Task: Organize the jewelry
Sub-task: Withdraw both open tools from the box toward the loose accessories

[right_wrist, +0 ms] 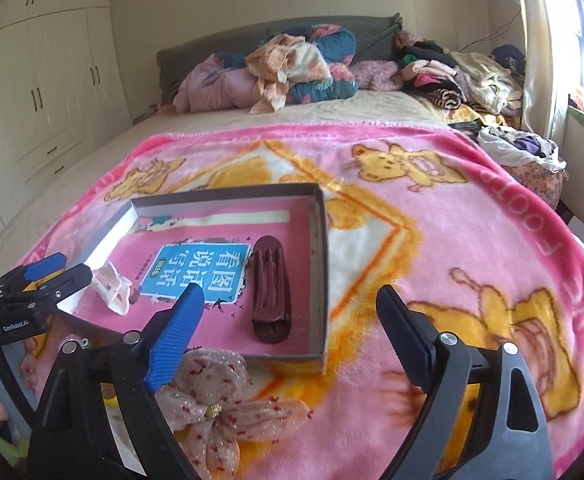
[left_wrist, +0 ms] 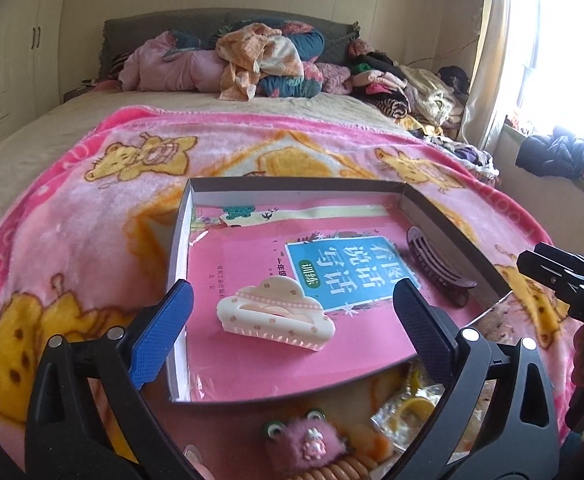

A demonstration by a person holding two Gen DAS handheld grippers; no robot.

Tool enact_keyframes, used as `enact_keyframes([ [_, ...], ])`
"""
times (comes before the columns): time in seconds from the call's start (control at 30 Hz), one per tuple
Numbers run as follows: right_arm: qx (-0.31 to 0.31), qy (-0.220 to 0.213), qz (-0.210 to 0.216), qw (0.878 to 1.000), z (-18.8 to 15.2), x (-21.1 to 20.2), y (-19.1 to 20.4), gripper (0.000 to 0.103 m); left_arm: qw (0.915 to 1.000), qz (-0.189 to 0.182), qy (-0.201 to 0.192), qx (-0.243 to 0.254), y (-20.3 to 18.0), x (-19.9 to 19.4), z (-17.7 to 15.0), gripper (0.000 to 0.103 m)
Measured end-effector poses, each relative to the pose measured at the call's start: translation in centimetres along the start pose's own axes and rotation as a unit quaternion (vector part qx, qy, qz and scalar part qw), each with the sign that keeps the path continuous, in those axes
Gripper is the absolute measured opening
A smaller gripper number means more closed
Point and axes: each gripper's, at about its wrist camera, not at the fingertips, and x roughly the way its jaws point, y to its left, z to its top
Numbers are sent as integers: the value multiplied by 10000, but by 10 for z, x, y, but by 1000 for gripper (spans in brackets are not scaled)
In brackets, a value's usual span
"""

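Observation:
A shallow cardboard tray [left_wrist: 180,236] [right_wrist: 319,240] lined with a pink book lies on the pink blanket. A cream cloud-shaped hair claw [left_wrist: 274,312] [right_wrist: 113,286] and a dark maroon hair clip [left_wrist: 438,266] [right_wrist: 271,294] lie inside it. My left gripper [left_wrist: 292,300] is open and empty, its jaws either side of the cream claw, just above it. My right gripper [right_wrist: 292,312] is open and empty over the tray's near right corner. A pink glitter bow [right_wrist: 220,404] lies outside the tray below the right gripper. A fuzzy frog clip [left_wrist: 306,440] and orange coil ties [left_wrist: 348,470] lie near the left gripper.
The pink bear-print blanket [right_wrist: 432,240] covers the foot of the bed. Piled clothes and bedding [right_wrist: 304,64] lie at the headboard. White wardrobes [right_wrist: 44,92] stand at left, a bright window [left_wrist: 572,48] at right. Yellow items in crinkled plastic [left_wrist: 412,404] lie outside the tray.

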Motion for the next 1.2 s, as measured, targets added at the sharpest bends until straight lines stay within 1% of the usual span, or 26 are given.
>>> enact_keyframes([
  [0.07,44,-121,-22,9999,0,-10,-1,89,10000,1,-76,8,-1,-8,0,91],
  [0.4,45,-529,-80,9986,-5,-48,-4,90,9992,-70,-382,87,-10,-40,0,91],
  [0.7,69,-680,-40,9977,-14,-74,-3,92,9982,-260,-525,129,-18,-62,-6,92],
  [0.87,37,-721,-19,9974,-19,-83,-1,92,9980,-258,-557,127,-16,-71,-12,92],
  [1.2,-102,-708,36,9974,-32,-94,10,92,9985,-174,-483,196,-9,-80,-28,92],
])
